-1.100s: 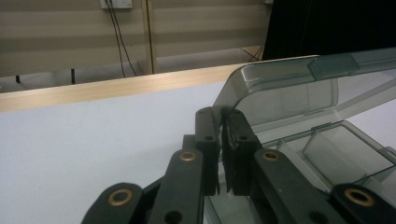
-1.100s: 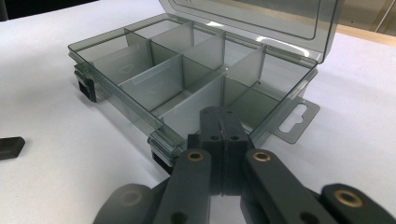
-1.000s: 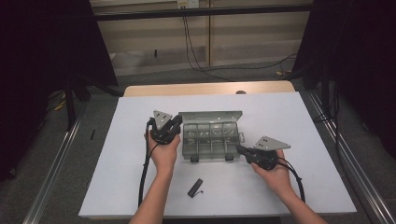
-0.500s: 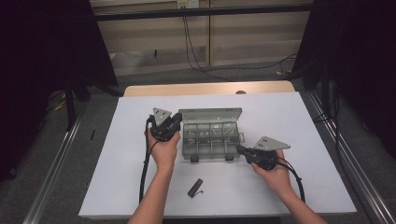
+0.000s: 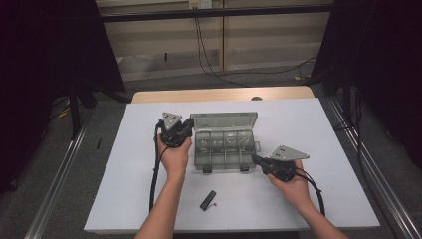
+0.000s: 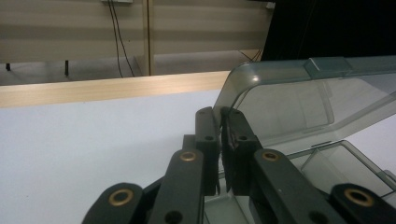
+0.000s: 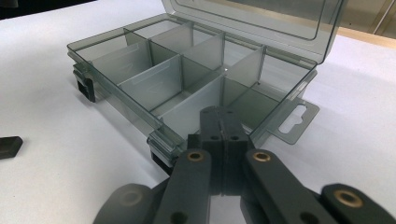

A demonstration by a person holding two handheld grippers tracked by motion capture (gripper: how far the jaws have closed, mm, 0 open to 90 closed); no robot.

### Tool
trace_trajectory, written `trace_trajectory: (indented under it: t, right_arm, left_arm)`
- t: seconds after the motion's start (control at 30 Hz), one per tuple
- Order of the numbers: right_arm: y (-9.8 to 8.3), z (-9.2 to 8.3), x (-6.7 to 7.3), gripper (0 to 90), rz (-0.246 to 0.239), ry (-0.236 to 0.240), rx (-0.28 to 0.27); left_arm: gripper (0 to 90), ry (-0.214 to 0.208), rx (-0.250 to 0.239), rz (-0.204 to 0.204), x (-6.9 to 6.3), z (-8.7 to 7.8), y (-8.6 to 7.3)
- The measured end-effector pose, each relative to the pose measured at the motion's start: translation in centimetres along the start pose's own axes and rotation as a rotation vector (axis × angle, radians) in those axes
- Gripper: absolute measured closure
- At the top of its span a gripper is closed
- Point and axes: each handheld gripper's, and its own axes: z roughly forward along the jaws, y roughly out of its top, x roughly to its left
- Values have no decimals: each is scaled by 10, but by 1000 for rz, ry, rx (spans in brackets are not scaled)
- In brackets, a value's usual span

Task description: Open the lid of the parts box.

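A clear grey compartment box [image 5: 225,149] stands in the middle of the white table [image 5: 308,129], its lid [image 5: 224,121] tilted open towards the far side. My left gripper [image 5: 189,123] is at the lid's left edge. In the left gripper view the jaws [image 6: 218,114] are pressed almost together, and the lid [image 6: 299,102] edge runs in between their tips. My right gripper [image 5: 255,159] is shut with nothing in it, its tips at the box's front right corner. In the right gripper view it [image 7: 219,112] points over the empty compartments [image 7: 140,79].
A small black part [image 5: 209,200] lies on the table in front of the box, between my forearms, and shows as the black part [image 7: 9,145] at the left edge of the right gripper view. Black latches [image 7: 84,86] hang on the box's front wall. A wooden strip [image 5: 224,94] runs along the table's far edge.
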Motion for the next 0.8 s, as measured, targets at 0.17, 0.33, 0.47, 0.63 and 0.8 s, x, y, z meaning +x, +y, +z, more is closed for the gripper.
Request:
trace_trajectory:
  t: [0.17, 0.33, 0.47, 0.63, 0.8]
  right_arm:
    - [0, 0, 0, 900, 1, 0, -1]
    - [0, 0, 0, 900, 0, 1, -1]
    - [0, 0, 0, 900, 3, 1, -1]
    - [0, 0, 0, 900, 2, 1, -1]
    - [0, 0, 0, 900, 2, 2, -1]
  left_arm:
    - [861, 4, 5, 0, 0, 2, 2]
    - [862, 4, 6, -1, 1, 3, 3]
    - [861, 7, 4, -10, 1, 4, 4]
    - [861, 8, 7, -17, 1, 6, 6]
    - [861, 11, 12, -14, 2, 8, 8]
